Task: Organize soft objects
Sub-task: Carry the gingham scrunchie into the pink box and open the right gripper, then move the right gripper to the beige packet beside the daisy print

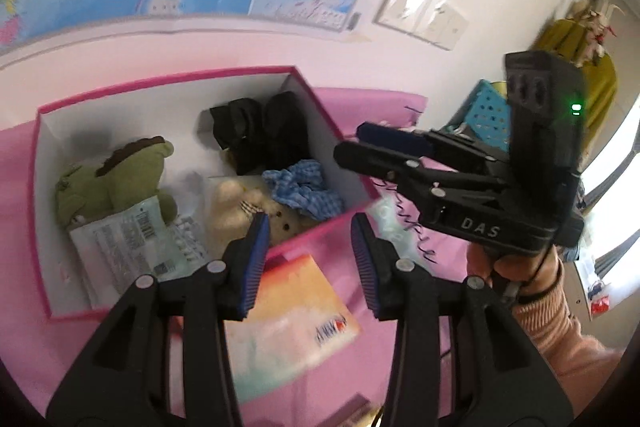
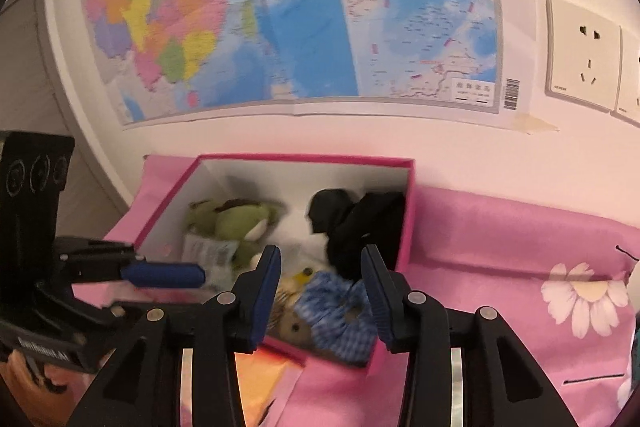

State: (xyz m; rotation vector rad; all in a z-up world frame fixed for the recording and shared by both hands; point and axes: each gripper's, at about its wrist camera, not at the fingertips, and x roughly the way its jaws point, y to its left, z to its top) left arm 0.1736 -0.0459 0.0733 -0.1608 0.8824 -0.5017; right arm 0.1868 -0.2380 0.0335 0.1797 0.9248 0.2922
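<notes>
A pink-rimmed white box (image 1: 160, 83) (image 2: 304, 158) stands on the pink cloth and holds soft things. Inside are a green plush (image 1: 116, 179) (image 2: 236, 223), a black garment (image 1: 256, 131) (image 2: 360, 223), a beige plush (image 1: 232, 207) (image 2: 292, 323) and a blue checked cloth (image 1: 308, 191) (image 2: 340, 323). My left gripper (image 1: 312, 259) (image 2: 160, 275) hovers over the box's near corner, jaws apart with nothing between them. My right gripper (image 2: 324, 291) (image 1: 360, 143) hangs above the checked cloth, pads apart and not touching it.
A barcoded packet (image 1: 120, 243) lies in the box beside the green plush. An orange-and-white booklet (image 1: 296, 315) rests on the flowered pink cloth (image 2: 500, 247) in front of the box. A teal basket (image 1: 490, 111) stands at the right. Wall sockets (image 2: 580, 55) and a map hang behind.
</notes>
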